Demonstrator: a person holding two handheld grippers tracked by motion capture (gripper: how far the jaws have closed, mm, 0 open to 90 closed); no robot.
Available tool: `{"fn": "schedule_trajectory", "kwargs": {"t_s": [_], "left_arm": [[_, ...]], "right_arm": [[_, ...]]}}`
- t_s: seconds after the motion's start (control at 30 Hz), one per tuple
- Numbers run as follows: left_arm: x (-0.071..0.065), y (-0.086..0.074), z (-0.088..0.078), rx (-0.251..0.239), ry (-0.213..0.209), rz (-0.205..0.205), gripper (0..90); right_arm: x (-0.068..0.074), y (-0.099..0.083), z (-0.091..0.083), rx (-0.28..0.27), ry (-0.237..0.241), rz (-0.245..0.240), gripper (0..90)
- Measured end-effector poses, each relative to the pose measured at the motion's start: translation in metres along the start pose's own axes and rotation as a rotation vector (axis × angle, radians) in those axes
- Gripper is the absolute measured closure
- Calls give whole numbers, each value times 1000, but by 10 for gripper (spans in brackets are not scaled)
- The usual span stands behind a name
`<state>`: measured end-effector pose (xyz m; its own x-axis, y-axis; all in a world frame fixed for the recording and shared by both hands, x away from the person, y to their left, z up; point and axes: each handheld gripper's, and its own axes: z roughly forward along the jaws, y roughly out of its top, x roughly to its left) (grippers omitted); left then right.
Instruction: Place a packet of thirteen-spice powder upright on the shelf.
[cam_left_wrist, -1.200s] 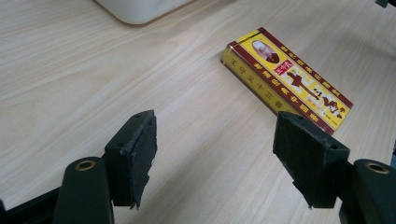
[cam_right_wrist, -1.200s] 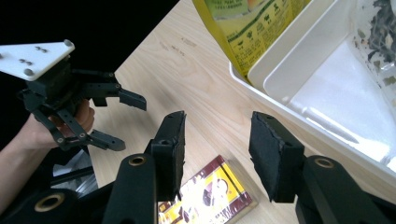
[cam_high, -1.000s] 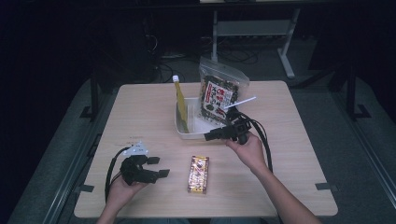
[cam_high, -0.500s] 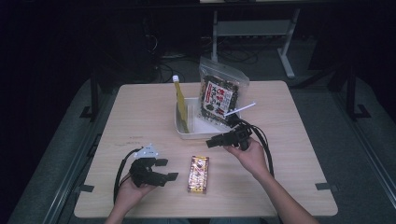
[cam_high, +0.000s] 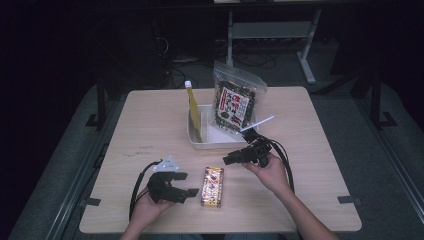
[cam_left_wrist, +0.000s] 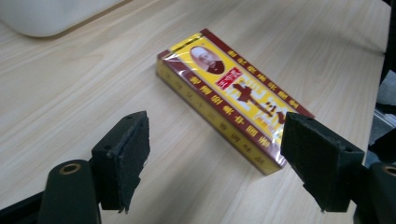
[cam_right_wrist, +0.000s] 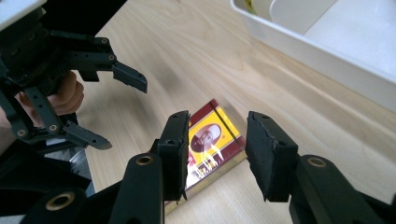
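Left tool (cam_high: 186, 183), jaws just widened and empty, nears the box (cam_high: 212, 180) at lower centre; approaching skewed could shove it away.

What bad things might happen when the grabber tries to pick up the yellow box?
1. The yellow box lies flat on the table, and the left gripper, jaws just opening, is beside it. The jaws could scrape the wood or push the box away instead of gripping it.
2. The right gripper hovers close above the box, so the two grippers might bump.
3. The shiny wrapper may slip between the pads.
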<state>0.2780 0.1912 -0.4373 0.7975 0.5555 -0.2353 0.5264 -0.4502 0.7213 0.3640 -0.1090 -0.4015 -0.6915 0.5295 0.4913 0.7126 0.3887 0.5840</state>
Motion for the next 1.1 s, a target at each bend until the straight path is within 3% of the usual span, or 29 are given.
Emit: {"fn": "schedule_trajectory", "kwargs": {"t_s": [0.47, 0.6, 0.9, 0.93, 1.1], "left_arm": [[-24, 6, 20, 17, 0, 27, 176], [-30, 7, 31, 29, 40, 10, 162], [-43, 8, 46, 52, 100, 16, 147], [-46, 9, 49, 59, 126, 11, 143], [-48, 10, 54, 59, 149, -5, 142]], "right_arm": [[2, -14, -1, 25, 0, -11, 603], [2, -15, -2, 20, -2, -13, 604], [3, -16, -4, 12, 5, -19, 604], [3, -17, -5, 6, 7, -21, 604], [2, -17, -6, 2, 6, -19, 605]]}}
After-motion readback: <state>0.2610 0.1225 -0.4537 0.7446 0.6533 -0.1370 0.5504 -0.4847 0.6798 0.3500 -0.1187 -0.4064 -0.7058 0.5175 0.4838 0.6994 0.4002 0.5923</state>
